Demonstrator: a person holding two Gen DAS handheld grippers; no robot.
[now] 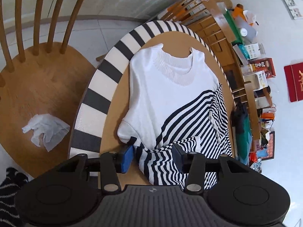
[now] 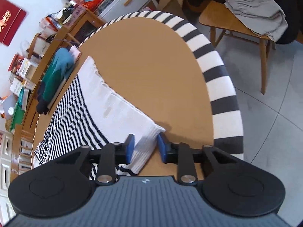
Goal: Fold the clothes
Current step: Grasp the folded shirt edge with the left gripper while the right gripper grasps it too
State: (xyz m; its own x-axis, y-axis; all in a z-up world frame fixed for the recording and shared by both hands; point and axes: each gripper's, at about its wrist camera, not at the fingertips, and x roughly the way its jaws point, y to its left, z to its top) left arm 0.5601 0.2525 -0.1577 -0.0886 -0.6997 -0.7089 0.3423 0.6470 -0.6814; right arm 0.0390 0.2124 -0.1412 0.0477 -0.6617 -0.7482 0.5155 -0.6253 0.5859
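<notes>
Right wrist: right claw [image 2: 145, 147] pinches the sweater's [image 2: 117, 109] white hem corner; left claw [image 1: 153, 158] half-open astride bunched striped fabric, apparently to fold.

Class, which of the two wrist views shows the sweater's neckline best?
The left wrist view: the sweater lies spread on the table, its ribbed collar fully visible. The right wrist view shows only the white hem and stripes; no collar.
</notes>
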